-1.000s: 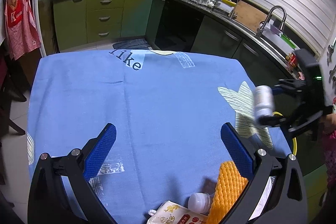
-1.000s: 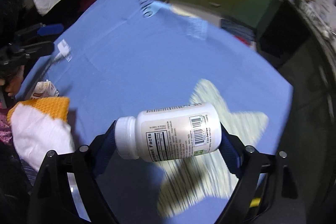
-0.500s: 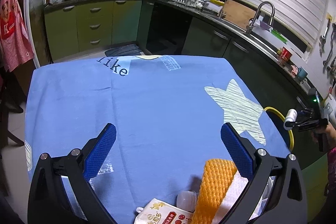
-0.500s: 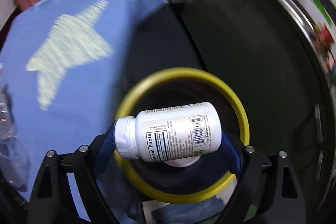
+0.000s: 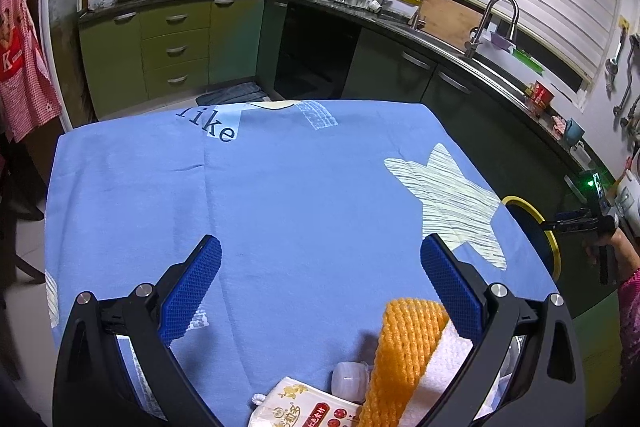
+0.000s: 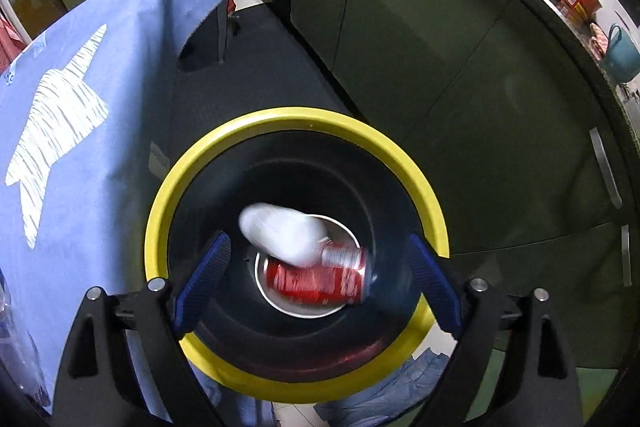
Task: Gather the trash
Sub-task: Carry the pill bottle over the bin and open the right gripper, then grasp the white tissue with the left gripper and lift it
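Note:
My right gripper (image 6: 318,281) is open and empty above a black bin with a yellow rim (image 6: 224,143). A white pill bottle (image 6: 280,231), blurred, is inside the bin above a red soda can (image 6: 320,279) and a white bowl (image 6: 304,309) at the bottom. My left gripper (image 5: 320,283) is open and empty over the blue tablecloth (image 5: 280,187). Below it lie an orange-and-white cloth (image 5: 408,347), a small white cap-like object (image 5: 348,379) and a printed packet (image 5: 304,407). The bin rim (image 5: 532,223) and the right gripper (image 5: 580,225) show at the table's right edge.
Green kitchen cabinets (image 5: 172,43) and a dark counter with a sink tap (image 5: 492,23) run behind and right of the table. Dark cabinet doors (image 6: 440,47) stand close beside the bin. Blue cloth (image 6: 384,399) lies on the floor by the bin.
My right gripper carried the pill bottle from over the table to above the bin, then opened; the bottle is now down inside the bin. The left gripper stayed open over the table.

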Tool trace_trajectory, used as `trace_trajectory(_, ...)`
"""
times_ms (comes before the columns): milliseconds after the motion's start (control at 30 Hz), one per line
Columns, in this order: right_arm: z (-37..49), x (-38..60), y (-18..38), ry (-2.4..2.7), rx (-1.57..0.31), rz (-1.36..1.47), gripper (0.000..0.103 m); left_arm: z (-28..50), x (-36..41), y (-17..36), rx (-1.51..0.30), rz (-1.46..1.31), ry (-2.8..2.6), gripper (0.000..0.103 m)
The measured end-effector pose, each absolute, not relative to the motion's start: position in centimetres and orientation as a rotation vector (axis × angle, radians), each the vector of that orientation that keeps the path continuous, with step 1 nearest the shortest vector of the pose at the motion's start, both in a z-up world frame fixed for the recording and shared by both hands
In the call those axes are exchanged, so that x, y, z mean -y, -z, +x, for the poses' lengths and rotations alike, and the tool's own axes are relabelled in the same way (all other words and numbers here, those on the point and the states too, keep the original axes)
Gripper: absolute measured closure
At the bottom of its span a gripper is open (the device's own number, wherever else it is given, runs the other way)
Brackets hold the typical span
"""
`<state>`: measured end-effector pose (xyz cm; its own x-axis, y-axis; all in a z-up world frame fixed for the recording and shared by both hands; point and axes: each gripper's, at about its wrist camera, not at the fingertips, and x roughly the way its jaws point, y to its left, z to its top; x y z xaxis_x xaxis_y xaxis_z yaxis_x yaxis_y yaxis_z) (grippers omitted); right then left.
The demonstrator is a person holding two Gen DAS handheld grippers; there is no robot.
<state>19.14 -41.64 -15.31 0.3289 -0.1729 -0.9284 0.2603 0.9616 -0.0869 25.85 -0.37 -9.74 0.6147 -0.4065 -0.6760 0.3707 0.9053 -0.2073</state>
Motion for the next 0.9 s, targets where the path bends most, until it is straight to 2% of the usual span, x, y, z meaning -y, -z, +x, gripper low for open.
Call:
trace_trajectory(400, 14.9, 38.5, 13.8, 0.263, -1.128, 0.132, 0.018, 24.5, 1.8, 8.6, -0.794, 0.001, 0.519, 0.005)
trace_trajectory(900, 14.0, 37.2, 12.9, 0.186, -1.060, 0.121, 0.018, 16.4, 6.7, 6.6, -0.877, 0.227, 0.591, 0.005)
